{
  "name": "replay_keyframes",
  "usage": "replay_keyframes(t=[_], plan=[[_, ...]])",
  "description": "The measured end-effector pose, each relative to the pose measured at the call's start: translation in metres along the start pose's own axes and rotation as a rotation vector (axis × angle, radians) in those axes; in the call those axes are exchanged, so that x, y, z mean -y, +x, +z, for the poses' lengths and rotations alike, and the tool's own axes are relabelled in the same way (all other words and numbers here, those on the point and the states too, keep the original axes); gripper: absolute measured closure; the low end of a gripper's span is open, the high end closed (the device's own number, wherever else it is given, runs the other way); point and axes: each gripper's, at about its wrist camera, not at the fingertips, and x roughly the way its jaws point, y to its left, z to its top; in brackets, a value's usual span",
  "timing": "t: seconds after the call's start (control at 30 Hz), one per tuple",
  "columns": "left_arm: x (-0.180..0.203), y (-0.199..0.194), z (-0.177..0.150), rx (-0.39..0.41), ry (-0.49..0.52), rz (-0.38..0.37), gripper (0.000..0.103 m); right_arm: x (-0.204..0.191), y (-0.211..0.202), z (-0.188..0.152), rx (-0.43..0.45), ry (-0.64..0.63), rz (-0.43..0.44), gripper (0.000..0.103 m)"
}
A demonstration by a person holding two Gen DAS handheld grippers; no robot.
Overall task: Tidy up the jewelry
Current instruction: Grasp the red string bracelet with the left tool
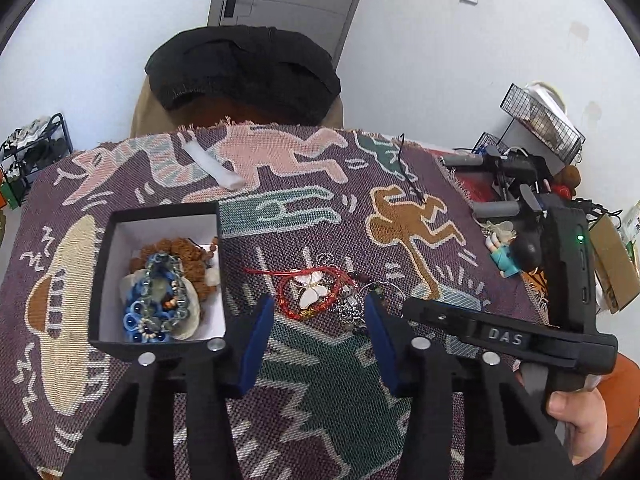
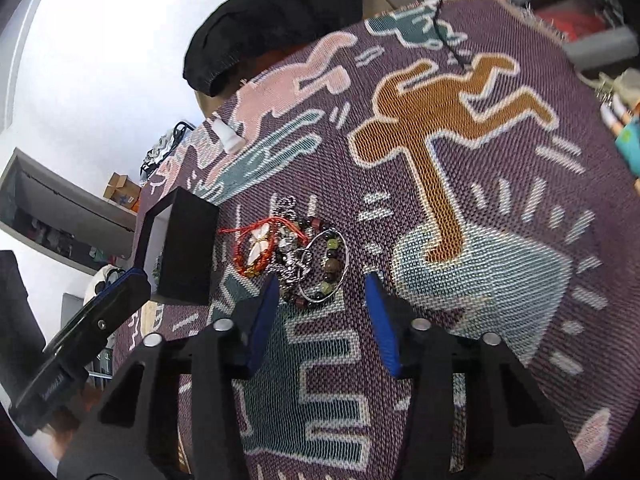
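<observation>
Red cord bracelet [image 1: 304, 296] tangles with the silver chain [image 2: 294, 264]; either spread, empty gripper, left gripper [image 1: 318, 312] or right gripper [image 2: 320, 286], could drag the clump

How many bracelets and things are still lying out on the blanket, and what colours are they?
Red beaded string bracelet with a white butterfly charm: 1
Silver metal chain: 1
Dark bead bracelet with green and brown beads: 1
Total: 3, as far as the tangle shows.

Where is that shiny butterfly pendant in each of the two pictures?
Left wrist view: butterfly pendant lies centre, just ahead of the open tool, right of the black box.
Right wrist view: pendant sits left of centre, beside the same box.
Shared landmark: red bracelet around it.
</observation>
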Motion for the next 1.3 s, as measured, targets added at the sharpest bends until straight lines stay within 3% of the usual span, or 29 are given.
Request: replay_keyframes(t=[0.17,0.2,0.23,0.27,0.33,0.77,1.03,1.1,1.27,1.3], plan=[[0.003,0.015,0.002,-0.024,-0.002,-0.004,0.069,0.007,0.017,0.004,-0.020,0.047,0.027,0.066],[0.004,0.018,0.002,-0.032,-0.004,-0.006,0.072,0.009,0.020,0.004,-0.025,0.054,0.026,0.071],[0.004,0.022,0.002,-0.039,-0.005,-0.007,0.073,0.011,0.023,0.004,-0.028,0.062,0.025,0.087],[0.004,0.026,0.002,-0.045,-0.006,-0.008,0.074,0.013,0.027,0.004,-0.037,0.070,0.034,0.095],[0.005,0.032,0.002,-0.055,-0.008,-0.008,0.074,0.015,0.028,0.004,-0.035,0.084,0.059,0.099],[0.008,0.070,0.000,-0.112,-0.012,0.013,0.075,0.019,-0.024,0.002,0.095,0.046,0.097,0.099],[0.006,0.088,0.002,-0.132,-0.045,0.015,0.082,0.025,-0.040,-0.001,0.126,0.045,0.102,0.099],[0.009,0.092,0.003,-0.135,-0.043,0.013,0.088,0.027,-0.041,-0.002,0.128,0.046,0.099,0.099],[0.012,0.105,0.006,-0.150,-0.050,0.031,0.089,0.035,-0.041,-0.002,0.129,0.062,0.097,0.099],[0.011,0.106,0.007,-0.149,-0.054,0.034,0.095,0.037,-0.041,-0.003,0.129,0.065,0.096,0.099]])
